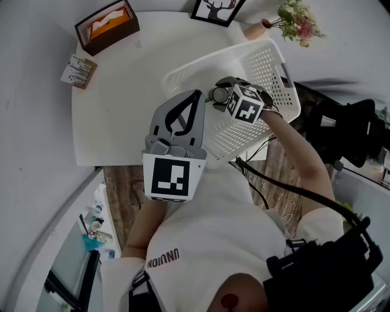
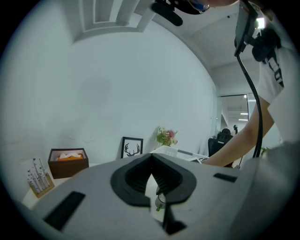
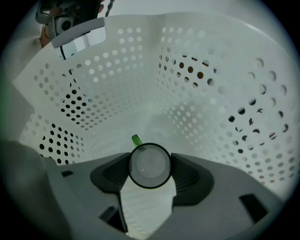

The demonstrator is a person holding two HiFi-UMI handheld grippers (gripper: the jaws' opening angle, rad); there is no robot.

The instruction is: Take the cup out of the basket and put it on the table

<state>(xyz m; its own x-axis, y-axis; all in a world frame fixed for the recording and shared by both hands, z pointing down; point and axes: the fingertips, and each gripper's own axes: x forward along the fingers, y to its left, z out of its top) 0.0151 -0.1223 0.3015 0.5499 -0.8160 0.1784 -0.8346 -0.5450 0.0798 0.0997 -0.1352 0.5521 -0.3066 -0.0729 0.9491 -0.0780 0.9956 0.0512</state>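
The right gripper (image 3: 150,164) has its jaws clamped on the cup (image 3: 149,169), inside the white basket (image 3: 206,89) at the worktop's (image 1: 122,109) right edge. The left gripper's (image 2: 151,164) jaws meet at their tips beside the basket.

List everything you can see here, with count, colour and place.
cup: one, greyish with a green part, in the basket
basket: one, white, perforated, at the table's right edge
table: one, white, middle of the head view
tissue box: one, brown, table's far left corner
card stand: one, pale, table's left edge
deer picture: one, black-framed, table's far edge
flowers: one bunch, pink, behind the basket
office chair: one, black, right of the table
left gripper: one, grey, jaws together, empty, near the basket
right gripper: one, grey, shut on the cup
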